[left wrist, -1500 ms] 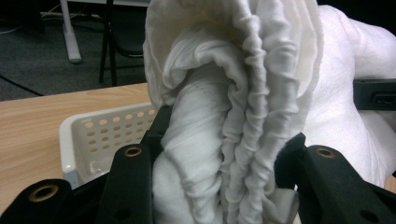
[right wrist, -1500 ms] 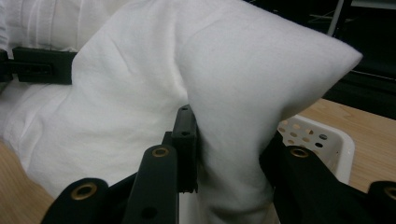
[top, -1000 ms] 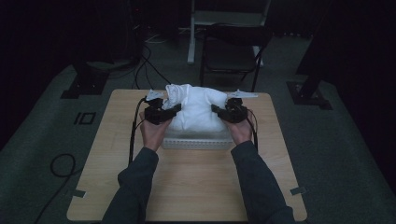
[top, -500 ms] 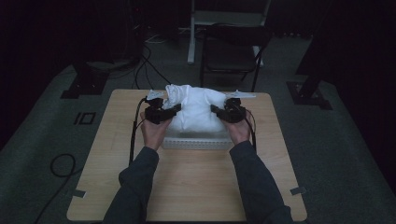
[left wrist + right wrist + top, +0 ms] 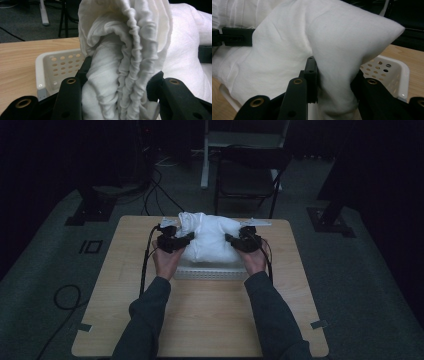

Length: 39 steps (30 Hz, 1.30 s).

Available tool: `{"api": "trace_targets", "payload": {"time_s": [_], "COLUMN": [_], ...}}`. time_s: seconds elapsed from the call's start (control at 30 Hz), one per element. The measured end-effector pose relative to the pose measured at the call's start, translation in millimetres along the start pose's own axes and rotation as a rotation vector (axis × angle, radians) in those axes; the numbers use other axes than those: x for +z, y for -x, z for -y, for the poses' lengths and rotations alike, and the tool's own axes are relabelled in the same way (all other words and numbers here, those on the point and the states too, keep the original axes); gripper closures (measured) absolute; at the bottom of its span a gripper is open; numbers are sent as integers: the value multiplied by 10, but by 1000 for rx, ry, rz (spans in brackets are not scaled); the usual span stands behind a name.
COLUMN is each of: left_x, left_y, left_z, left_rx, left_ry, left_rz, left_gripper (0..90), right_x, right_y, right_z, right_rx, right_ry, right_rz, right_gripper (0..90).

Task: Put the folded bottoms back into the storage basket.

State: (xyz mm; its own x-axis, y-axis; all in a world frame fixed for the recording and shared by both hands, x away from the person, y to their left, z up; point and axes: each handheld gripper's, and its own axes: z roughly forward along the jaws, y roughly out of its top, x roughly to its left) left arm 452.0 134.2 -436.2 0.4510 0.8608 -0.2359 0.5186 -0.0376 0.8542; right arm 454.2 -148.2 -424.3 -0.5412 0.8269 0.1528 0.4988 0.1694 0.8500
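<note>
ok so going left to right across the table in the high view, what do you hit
left gripper → white cloth bunched over the white basket → right gripper, both grippers clamped on the cloth

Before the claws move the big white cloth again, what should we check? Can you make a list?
1. Left claw pinching the cloth: ok, bunched folds sit between its jaws.
2. Right claw pinching cloth: ok, a corner is clamped.
3. Basket under the cloth: ok, the white basket sits on the table below it.
4. Cloth hanging over the basket rim: cannot tell, the cloth hides most of the rim.
5. Anything else inside the basket: cannot tell, the cloth covers it.
</note>
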Motion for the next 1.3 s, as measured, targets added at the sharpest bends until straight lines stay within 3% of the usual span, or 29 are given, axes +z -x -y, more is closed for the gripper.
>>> {"api": "trace_targets", "payload": {"time_s": [1.3], "left_x": [258], "left_y": [38], "left_z": [150], "left_rx": [9], "left_ry": [-61], "left_rz": [-65], "left_gripper": [540], "right_x": [204], "right_y": [116], "right_z": [200], "right_rx": [34], "right_ry": [-55], "right_rz": [34], "right_gripper": [698]}}
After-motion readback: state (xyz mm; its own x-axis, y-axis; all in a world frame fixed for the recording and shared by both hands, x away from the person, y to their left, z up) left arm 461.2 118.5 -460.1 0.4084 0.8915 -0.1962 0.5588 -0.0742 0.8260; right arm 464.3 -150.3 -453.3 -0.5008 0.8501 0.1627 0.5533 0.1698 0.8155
